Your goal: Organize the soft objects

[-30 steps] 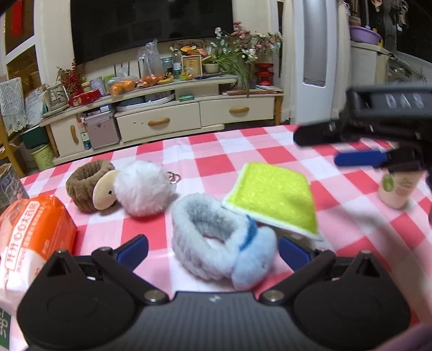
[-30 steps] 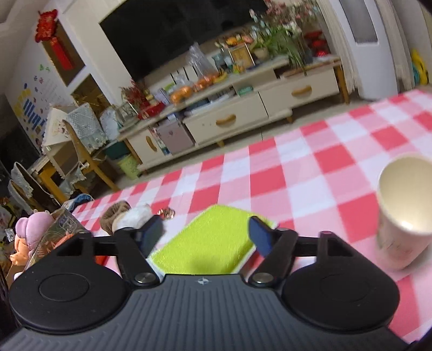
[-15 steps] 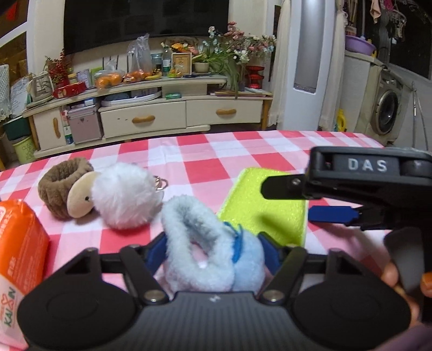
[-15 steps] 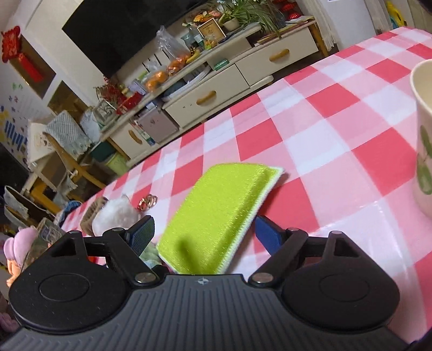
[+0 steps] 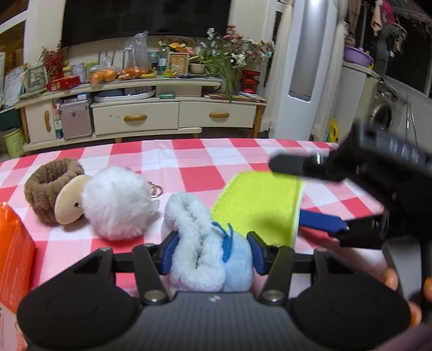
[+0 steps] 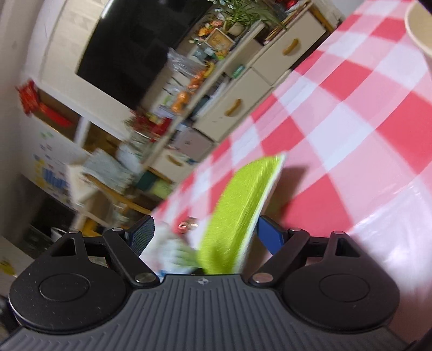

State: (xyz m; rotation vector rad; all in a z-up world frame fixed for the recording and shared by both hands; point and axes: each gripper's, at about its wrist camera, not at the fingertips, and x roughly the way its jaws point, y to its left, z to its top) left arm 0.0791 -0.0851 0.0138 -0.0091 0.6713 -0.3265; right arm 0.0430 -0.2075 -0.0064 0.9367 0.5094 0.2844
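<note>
In the left wrist view a pale blue fluffy band [image 5: 199,243] lies on the red-and-white checked tablecloth [image 5: 194,172]. My left gripper [image 5: 212,251] has its jaws closing on the band, and both blue pads press into its squashed sides. Just right of it lies a flat lime-green sponge [image 5: 256,205]. My right gripper [image 5: 287,189] comes in from the right, open, with one finger above the sponge's right edge and one below. Seen from the right wrist, the tilted green sponge [image 6: 237,199] sits between the open fingers of my right gripper [image 6: 205,233].
A white pompom plush [image 5: 116,202] with a beige face and a keyring [image 5: 155,189] lies left of the band, against a brown fluffy band [image 5: 46,186]. An orange packet [image 5: 13,248] is at the left edge. A paper cup [image 6: 421,24] stands far right.
My left gripper moved onto the pale blue band and closed from wide open until it squeezes it. My right gripper sank, rolled sideways and closed in on the green sponge's edge.
</note>
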